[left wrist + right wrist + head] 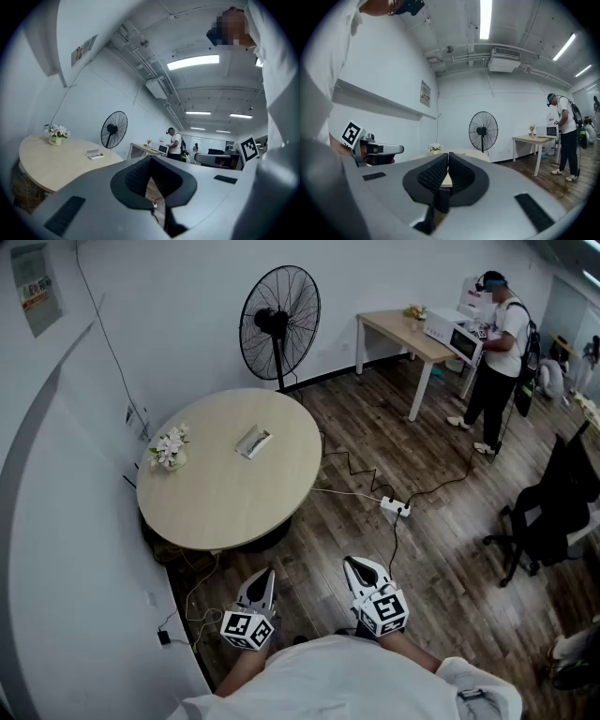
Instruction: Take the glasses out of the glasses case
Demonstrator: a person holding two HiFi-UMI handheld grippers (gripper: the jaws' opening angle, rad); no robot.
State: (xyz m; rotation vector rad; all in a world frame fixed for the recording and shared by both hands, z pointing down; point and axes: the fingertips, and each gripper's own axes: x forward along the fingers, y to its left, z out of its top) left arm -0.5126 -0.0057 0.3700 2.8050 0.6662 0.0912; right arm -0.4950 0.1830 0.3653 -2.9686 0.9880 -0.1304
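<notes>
The glasses case point(253, 441) is a small pale box lying open on the round wooden table point(225, 502), toward its far side. It also shows in the left gripper view as a low case point(95, 154) on the tabletop. I cannot make out glasses in it at this distance. Both grippers hang near the person's body, well short of the table. The left gripper point(265, 574) point(151, 158) has its jaw tips together with nothing between them. The right gripper point(355, 563) point(448, 154) is likewise shut and empty, pointing toward the table.
A pot of white flowers point(169, 448) stands at the table's left edge. A pedestal fan point(279, 322) stands behind the table. A power strip point(396, 508) and cables lie on the wooden floor. A person point(497, 352) stands at a rectangular table point(403, 334); an office chair point(553, 512) is at right.
</notes>
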